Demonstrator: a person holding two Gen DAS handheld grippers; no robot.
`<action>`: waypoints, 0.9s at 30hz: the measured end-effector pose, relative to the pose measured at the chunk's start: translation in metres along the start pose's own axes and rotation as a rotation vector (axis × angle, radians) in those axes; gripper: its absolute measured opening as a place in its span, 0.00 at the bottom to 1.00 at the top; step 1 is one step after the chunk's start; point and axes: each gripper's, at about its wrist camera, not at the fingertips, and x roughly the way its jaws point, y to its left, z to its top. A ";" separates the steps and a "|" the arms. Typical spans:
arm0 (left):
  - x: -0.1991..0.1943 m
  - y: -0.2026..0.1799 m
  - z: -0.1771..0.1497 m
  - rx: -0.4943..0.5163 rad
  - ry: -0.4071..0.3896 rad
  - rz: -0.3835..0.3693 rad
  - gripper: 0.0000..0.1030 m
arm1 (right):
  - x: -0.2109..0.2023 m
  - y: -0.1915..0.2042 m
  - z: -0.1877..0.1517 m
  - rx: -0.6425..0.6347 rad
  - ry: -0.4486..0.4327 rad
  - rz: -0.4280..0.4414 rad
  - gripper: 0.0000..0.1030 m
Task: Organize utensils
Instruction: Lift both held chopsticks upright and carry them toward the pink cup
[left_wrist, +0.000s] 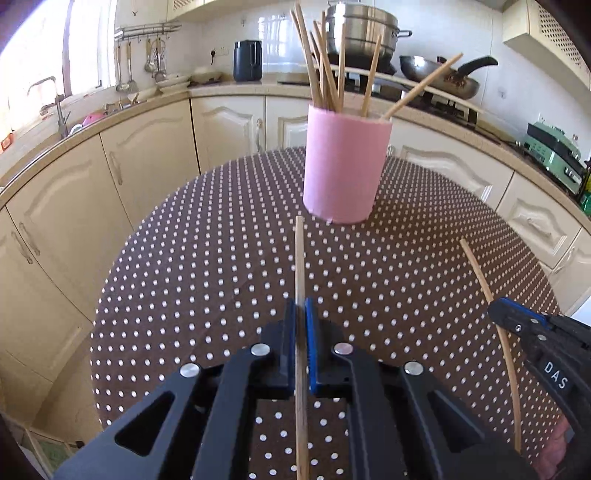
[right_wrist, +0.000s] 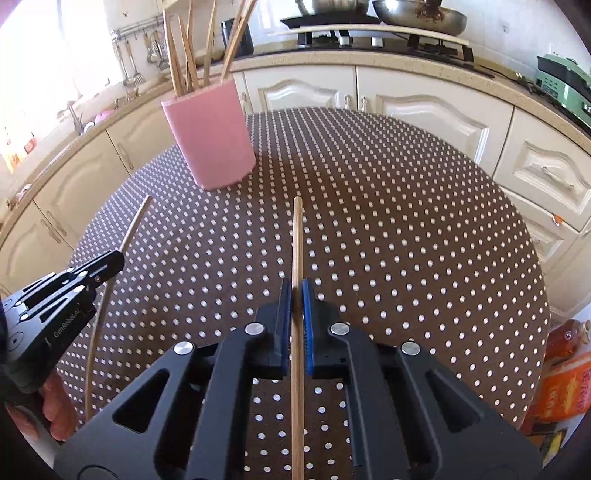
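A pink cylindrical holder (left_wrist: 345, 166) stands on the round polka-dot table (left_wrist: 207, 280) with several wooden chopsticks (left_wrist: 325, 70) upright in it. My left gripper (left_wrist: 302, 308) is shut on a single chopstick (left_wrist: 300, 258) that points toward the holder. In the right wrist view my right gripper (right_wrist: 296, 291) is shut on another chopstick (right_wrist: 297, 243), with the holder (right_wrist: 210, 136) off to the upper left. Each gripper shows at the edge of the other's view: the right gripper (left_wrist: 498, 314) with its curved-looking chopstick (left_wrist: 480, 273), and the left gripper (right_wrist: 110, 264) with a hand under it.
Cream kitchen cabinets (left_wrist: 147, 155) curve round behind the table. On the counter are a sink with a tap (left_wrist: 55, 107), a black kettle (left_wrist: 247, 61), a stove with a steel pot (left_wrist: 364, 26) and a wok (left_wrist: 439, 74). Orange packages (right_wrist: 565, 380) sit beside the table's right edge.
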 end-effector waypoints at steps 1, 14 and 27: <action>-0.002 0.001 0.003 -0.008 -0.013 -0.002 0.06 | -0.003 0.001 0.002 -0.001 -0.011 0.006 0.06; -0.035 0.008 0.043 -0.098 -0.207 -0.030 0.06 | -0.053 0.008 0.039 -0.017 -0.173 0.054 0.06; -0.066 -0.004 0.077 -0.102 -0.347 -0.054 0.06 | -0.083 0.026 0.071 -0.059 -0.299 0.091 0.06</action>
